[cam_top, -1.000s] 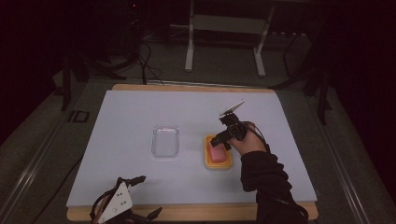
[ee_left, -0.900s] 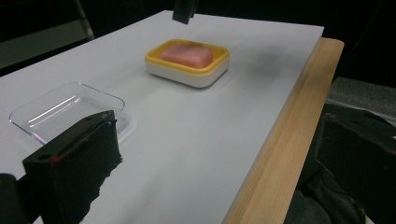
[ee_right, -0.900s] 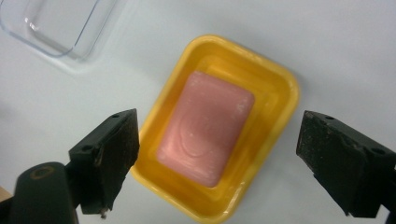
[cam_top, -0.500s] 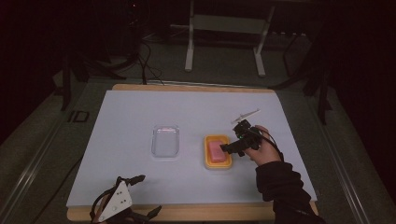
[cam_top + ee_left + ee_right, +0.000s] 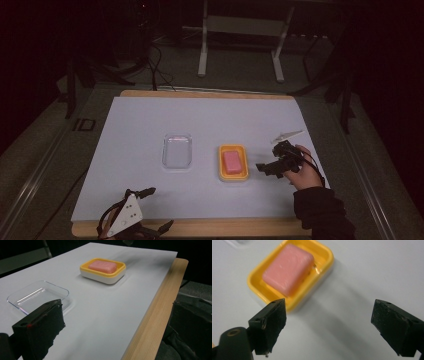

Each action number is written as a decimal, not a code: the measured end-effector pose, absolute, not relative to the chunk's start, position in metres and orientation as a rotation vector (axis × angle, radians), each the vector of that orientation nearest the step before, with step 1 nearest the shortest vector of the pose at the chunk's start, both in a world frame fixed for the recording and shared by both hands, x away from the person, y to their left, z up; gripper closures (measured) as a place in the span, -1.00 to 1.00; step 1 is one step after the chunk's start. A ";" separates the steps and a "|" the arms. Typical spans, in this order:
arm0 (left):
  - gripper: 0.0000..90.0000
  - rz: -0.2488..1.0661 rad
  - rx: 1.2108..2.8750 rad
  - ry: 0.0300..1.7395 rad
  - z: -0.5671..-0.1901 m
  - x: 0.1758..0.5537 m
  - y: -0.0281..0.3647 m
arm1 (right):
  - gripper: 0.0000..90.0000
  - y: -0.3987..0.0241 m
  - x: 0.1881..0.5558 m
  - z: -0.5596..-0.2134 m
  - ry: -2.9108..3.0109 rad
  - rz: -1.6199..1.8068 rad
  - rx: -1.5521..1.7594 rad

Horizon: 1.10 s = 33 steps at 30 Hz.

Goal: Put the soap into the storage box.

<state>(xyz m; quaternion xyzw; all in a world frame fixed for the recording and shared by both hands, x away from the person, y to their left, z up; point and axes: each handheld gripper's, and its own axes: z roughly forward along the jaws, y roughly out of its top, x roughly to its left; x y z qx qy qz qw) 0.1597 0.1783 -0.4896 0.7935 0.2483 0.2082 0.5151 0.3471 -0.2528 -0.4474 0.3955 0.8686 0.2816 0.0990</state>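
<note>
A pink bar of soap (image 5: pixel 232 162) lies in a yellow soap dish (image 5: pixel 233 174) with a white base, set on the white sheet (image 5: pixel 210 120) that covers the wooden table (image 5: pixel 200 227); just left of the dish, apart from it, lies a clear plastic lid (image 5: pixel 177 151), empty and flat on the sheet; the right gripper (image 5: pixel 265 169), held in the person's right hand (image 5: pixel 302 172), sits just right of the dish with its jaws spread wide and nothing between them, close to the dish's rim but not touching it; the left gripper (image 5: pixel 157 209) rests at the table's near edge, jaws wide apart and empty; beside the sheet's left edge the floor bears the letters "ID" (image 5: pixel 83 124).
</note>
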 end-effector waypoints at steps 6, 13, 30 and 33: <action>-0.99 0.500 1.906 0.597 -0.489 0.160 0.178 | -0.71 -0.271 0.334 -0.459 2.517 0.816 1.191; -0.99 0.501 1.906 0.598 -0.489 0.159 0.178 | -0.72 -0.282 0.319 -0.467 2.453 0.840 1.181; -0.99 0.499 1.910 0.592 -0.490 0.159 0.178 | -0.70 -0.304 0.294 -0.479 2.438 0.959 1.177; -0.99 0.497 1.916 0.589 -0.490 0.159 0.178 | -0.71 -0.306 0.290 -0.482 2.432 0.961 1.135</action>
